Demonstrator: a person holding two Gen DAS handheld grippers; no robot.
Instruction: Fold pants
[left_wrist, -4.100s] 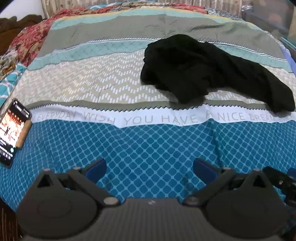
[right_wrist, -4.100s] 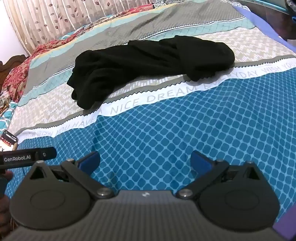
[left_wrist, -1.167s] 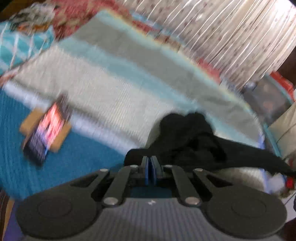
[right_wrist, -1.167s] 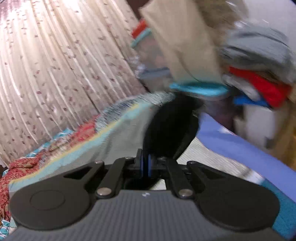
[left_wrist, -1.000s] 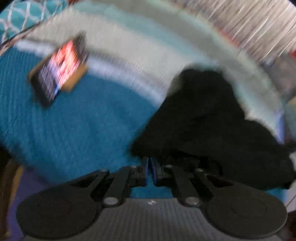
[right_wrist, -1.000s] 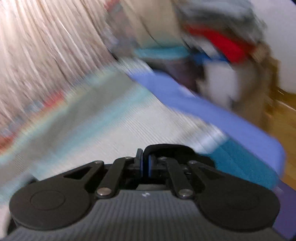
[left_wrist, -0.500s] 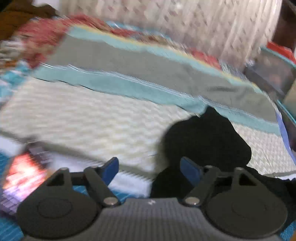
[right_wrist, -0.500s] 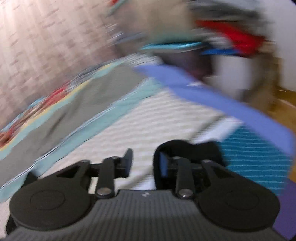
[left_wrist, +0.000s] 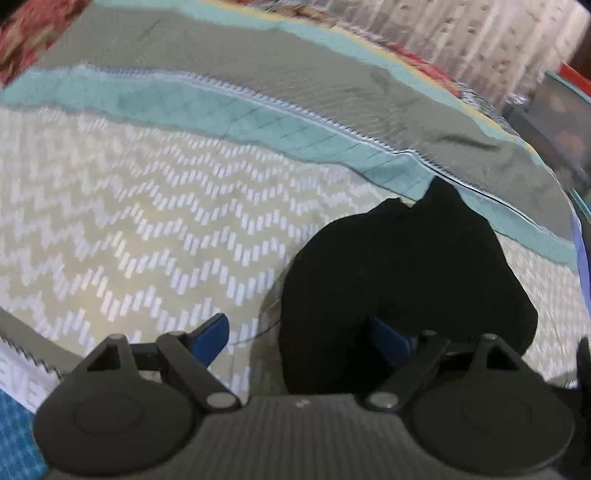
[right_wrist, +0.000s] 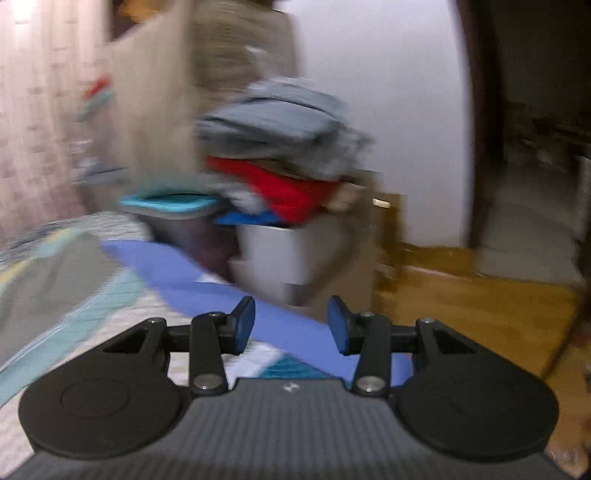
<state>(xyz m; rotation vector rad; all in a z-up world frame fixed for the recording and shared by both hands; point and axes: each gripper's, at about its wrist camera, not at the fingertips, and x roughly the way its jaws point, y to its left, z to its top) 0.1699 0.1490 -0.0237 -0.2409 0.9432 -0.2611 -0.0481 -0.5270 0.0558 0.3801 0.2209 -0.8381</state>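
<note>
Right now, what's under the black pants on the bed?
The black pants lie bunched on the bedspread, across its cream zigzag band and touching the teal stripe. Whatever lies beneath the heap is covered, and the gripper body hides its near edge.

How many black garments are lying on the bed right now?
1: crumpled black fabric pants on the zigzag-patterned bedspread, just ahead of the left tongs. Part of the pants is hidden behind them.

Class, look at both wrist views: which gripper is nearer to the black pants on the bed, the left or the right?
Left. The left gripper hovers open right over the black pants, one finger in front of the cloth. The right gripper, also open, points past the bed's edge; no pants show in its view.
</note>
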